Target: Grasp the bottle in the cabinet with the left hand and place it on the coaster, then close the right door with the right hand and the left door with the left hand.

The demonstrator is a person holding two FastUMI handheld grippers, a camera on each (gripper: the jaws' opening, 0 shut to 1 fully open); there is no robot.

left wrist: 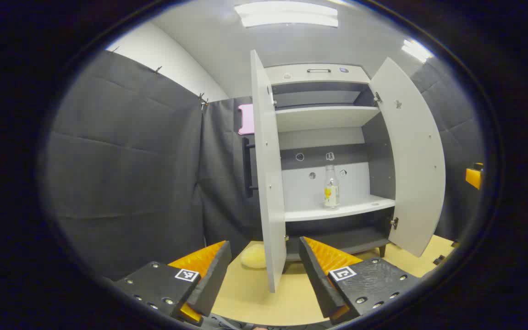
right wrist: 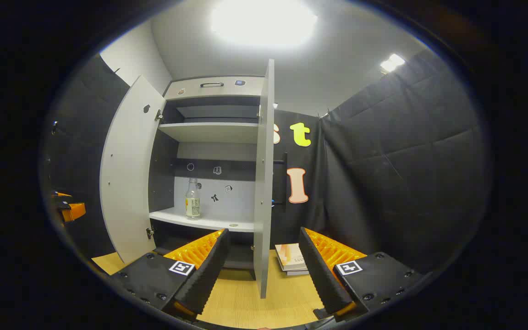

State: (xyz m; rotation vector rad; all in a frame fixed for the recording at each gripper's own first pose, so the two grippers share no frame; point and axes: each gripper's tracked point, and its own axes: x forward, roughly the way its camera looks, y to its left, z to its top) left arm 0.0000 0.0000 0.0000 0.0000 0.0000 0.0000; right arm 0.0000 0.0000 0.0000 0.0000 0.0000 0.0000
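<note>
- The left gripper (left wrist: 264, 275) was seen at the bottom of the left gripper view, its jaws spread wide with nothing between them; the right gripper (right wrist: 264, 270) was likewise held wide and empty at the bottom of the right gripper view.
- A pale wooden tabletop (left wrist: 264, 298) lay beneath both, with a small pale yellow round pad (left wrist: 253, 255), possibly the coaster, at lower centre of the left gripper view and a stack of thin books (right wrist: 294, 260) at lower centre of the right gripper view.
- The grey two-door cabinet (left wrist: 319, 75) was shown with its left door (left wrist: 268, 183) and right door (left wrist: 413, 156) swung open.
- A small clear bottle with a yellow-and-white label (left wrist: 331, 187) stood upright on the lower white shelf (left wrist: 337, 211), just right of centre.
- It was judged light, rigid and smooth, so somewhat slippery; a grip across the labelled body seemed safest.
- The label and the stickers behind it were too small to be read.
</note>
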